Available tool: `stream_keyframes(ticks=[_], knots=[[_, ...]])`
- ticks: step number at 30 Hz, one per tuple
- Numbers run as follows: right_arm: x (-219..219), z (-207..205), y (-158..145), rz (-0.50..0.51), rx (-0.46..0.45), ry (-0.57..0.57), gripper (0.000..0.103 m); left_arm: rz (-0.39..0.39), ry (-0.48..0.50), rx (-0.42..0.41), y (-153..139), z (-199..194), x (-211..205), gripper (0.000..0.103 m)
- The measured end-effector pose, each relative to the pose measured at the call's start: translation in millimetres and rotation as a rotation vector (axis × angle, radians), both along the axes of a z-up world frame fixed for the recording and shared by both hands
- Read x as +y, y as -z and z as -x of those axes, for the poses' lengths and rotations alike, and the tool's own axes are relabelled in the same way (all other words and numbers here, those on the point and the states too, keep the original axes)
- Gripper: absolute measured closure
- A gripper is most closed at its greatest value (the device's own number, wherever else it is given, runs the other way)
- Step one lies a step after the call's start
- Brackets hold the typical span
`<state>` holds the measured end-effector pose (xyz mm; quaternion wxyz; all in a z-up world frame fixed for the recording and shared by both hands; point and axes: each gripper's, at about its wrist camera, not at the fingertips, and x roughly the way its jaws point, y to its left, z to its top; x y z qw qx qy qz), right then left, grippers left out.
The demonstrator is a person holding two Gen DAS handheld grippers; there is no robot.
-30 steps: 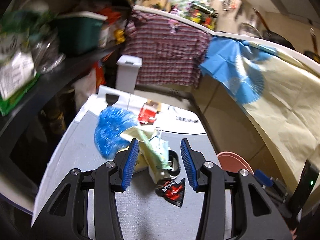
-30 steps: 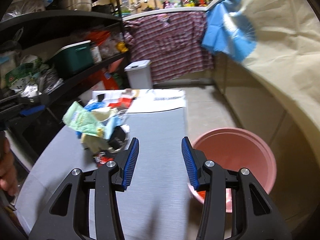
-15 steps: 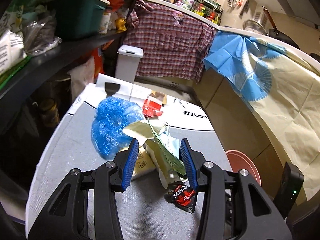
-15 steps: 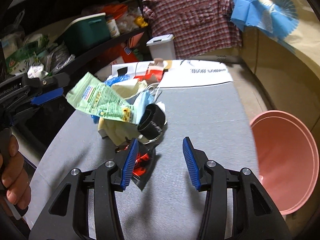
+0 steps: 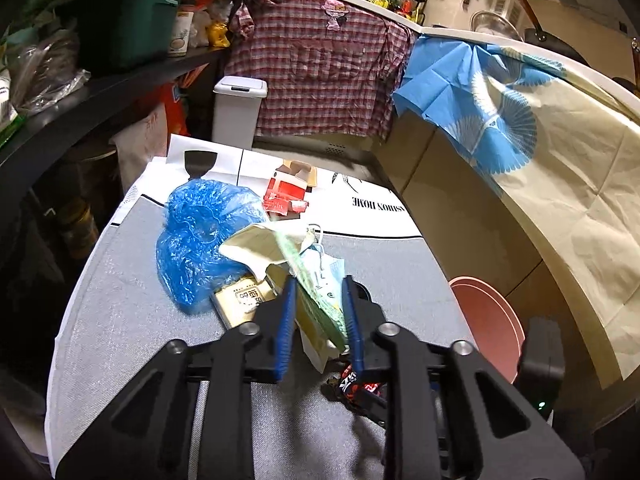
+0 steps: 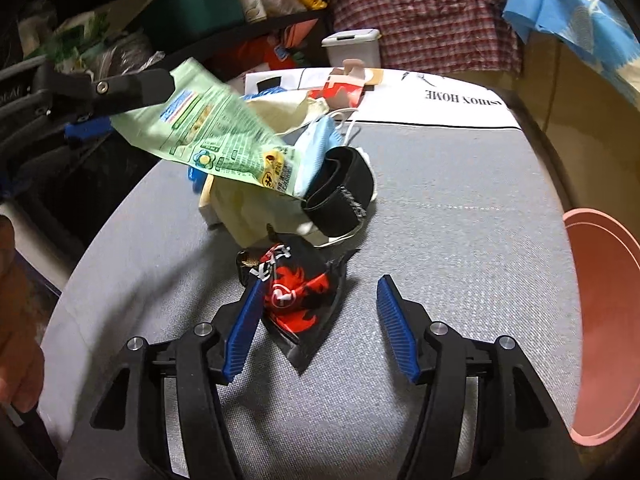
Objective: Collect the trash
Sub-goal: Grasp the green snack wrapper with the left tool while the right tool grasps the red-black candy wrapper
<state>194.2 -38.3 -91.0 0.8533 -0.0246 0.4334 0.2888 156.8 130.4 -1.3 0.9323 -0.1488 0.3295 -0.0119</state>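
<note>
A: Now, the left gripper (image 5: 318,300) has its jaws clamped on the green packet (image 6: 216,136), and from the right wrist view the packet hangs above the pile of trash (image 6: 288,184) on the grey worktop (image 6: 460,220).

B: And the right gripper (image 6: 320,316)?

A: Its jaws stand wide apart, low over the worktop, with the black-and-red wrapper (image 6: 298,292) lying between them. The left blue pad seems to touch the wrapper's edge.

B: So what should each do?

A: Probably the left carries the packet to the pink basin (image 6: 604,320), which sits off the worktop's right edge. The packet is thin and floppy, so the grip is best kept firm and the lift straight, clear of the pale blue face mask (image 6: 320,144) and its ear loops beneath. The right would do well to centre on the wrapper, press down lightly and close on the raised crumpled middle, since a flat foil edge may slip out.

B: Any risk?

A: The black band (image 6: 344,196) and the mask lie touching the packet's lower edge; they could drag along.

B: Anything readable?

A: Printed on the white sheet (image 5: 360,204) at the far end, upside down, is "HOME" after a word that looks like "FASHION". The packet's small print and the wrapper's white characters are too blurred to read. A blue plastic bag (image 5: 200,236) and a red carton (image 5: 286,194) carry no legible text.
</note>
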Motion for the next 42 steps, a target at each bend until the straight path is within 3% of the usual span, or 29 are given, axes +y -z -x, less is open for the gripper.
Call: stream_keyframes(ticks=[4, 6, 8, 17, 42], knots=[[5, -1, 3, 0.026, 0.011, -0.006, 0.048, -0.014, -0.025, 0.011, 0, 2, 3, 0.1], [6, -1, 4, 0.028, 0.016, -0.007, 0.065, -0.019, -0.037, 0.01, -1, 3, 4, 0.101], [7, 1, 3, 0.031, 0.007, -0.016, 0.07, -0.019, -0.035, 0.007, -3, 4, 4, 0.101], [-10, 10, -10, 0.027, -0.05, 0.012, 0.071, -0.053, -0.04, -0.051, -21, 19, 1, 0.101], [-63, 37, -65, -0.012, -0.176, 0.128, 0.071, -0.118, -0.029, -0.093, -39, 61, -26, 0.101]])
